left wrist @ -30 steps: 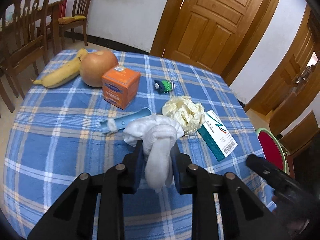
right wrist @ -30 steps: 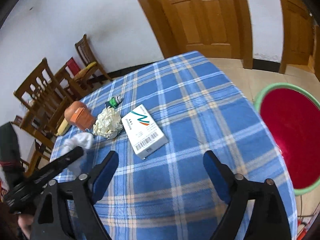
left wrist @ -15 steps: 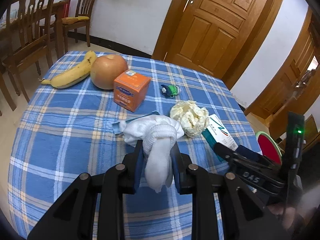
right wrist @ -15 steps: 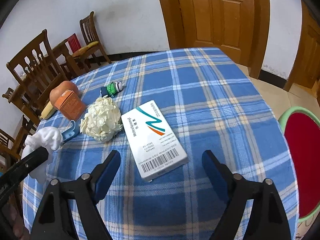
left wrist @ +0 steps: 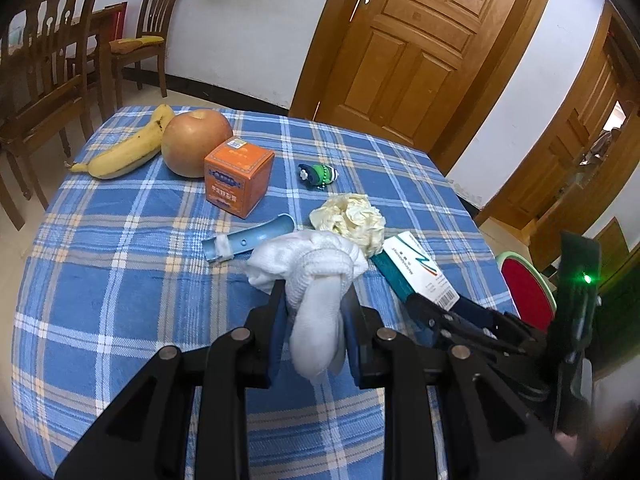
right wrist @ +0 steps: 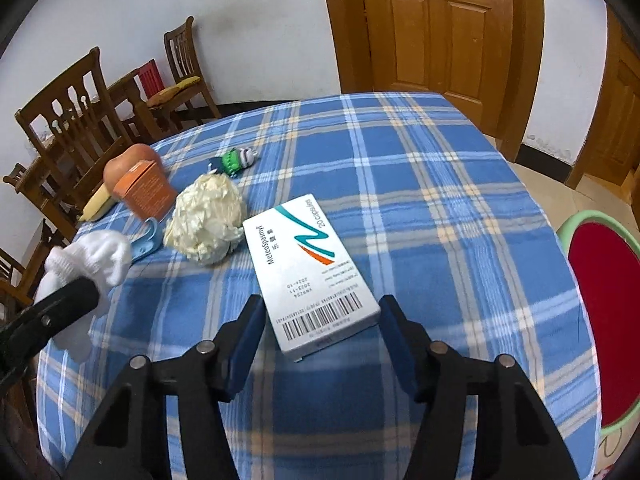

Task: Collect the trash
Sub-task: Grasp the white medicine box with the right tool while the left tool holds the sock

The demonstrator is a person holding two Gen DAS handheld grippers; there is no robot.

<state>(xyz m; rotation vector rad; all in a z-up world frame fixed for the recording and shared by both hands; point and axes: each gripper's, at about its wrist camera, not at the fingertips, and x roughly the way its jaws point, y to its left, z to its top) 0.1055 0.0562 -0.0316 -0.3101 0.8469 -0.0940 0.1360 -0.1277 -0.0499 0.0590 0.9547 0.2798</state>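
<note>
In the left wrist view, the left gripper (left wrist: 313,322) sits low in the middle of the frame. Its jaws are squeezed tight on a white sock (left wrist: 316,280), which hangs down between them. Just past the sock, near the middle of the frame, a blue scoop (left wrist: 248,237) and a crumpled paper ball (left wrist: 352,222) lie on the tabletop (left wrist: 120,280).

In the right wrist view, the right gripper (right wrist: 322,322) is at the bottom middle. Its jaws are wide apart and hold nothing. The white medicine box (right wrist: 310,270) lies flat just ahead of them, in the middle of the frame. Its barcode end pokes in between the 2 jaw tips. Its long side runs up and a little to the left, nearly in line with the jaws.

So the right gripper is the nearer one to the box. I think it needs to slide forward a bit and then close on the 2 long sides. A red bin with a green rim (right wrist: 600,360) waits at the right edge.
</note>
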